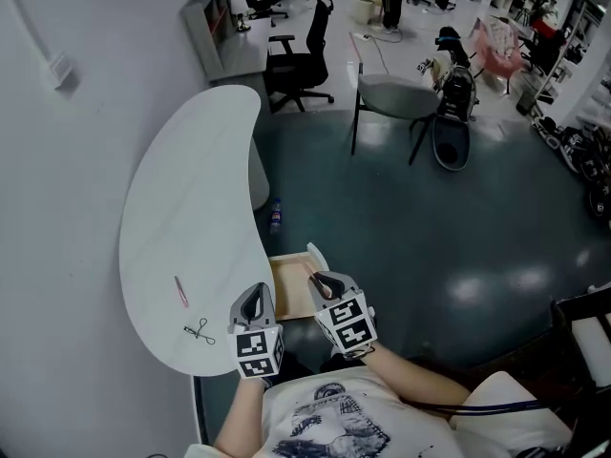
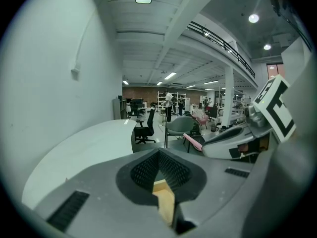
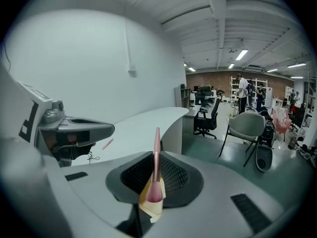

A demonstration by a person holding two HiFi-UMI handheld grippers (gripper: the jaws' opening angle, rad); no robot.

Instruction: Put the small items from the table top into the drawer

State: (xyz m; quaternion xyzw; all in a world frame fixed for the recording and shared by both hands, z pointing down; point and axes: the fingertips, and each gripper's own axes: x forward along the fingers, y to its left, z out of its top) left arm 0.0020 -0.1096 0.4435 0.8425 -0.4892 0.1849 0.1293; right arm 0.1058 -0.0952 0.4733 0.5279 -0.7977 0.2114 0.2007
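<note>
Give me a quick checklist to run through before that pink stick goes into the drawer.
1. Pink stick clamped in the right gripper: ok.
2. Drawer open: ok.
3. Right gripper's tip above the drawer: ok, as far as the head view shows.
4. Left gripper empty, jaws together: ok.
5. Table top cleared: not ok; a pink item and a small metal item lie there.
6. Free room inside the drawer: cannot tell.

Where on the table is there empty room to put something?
The wide far half of the white table, along the wall, is bare. The near end is busier: a pink stick and a small black wire clip lie there, with the open drawer beside it.
</note>
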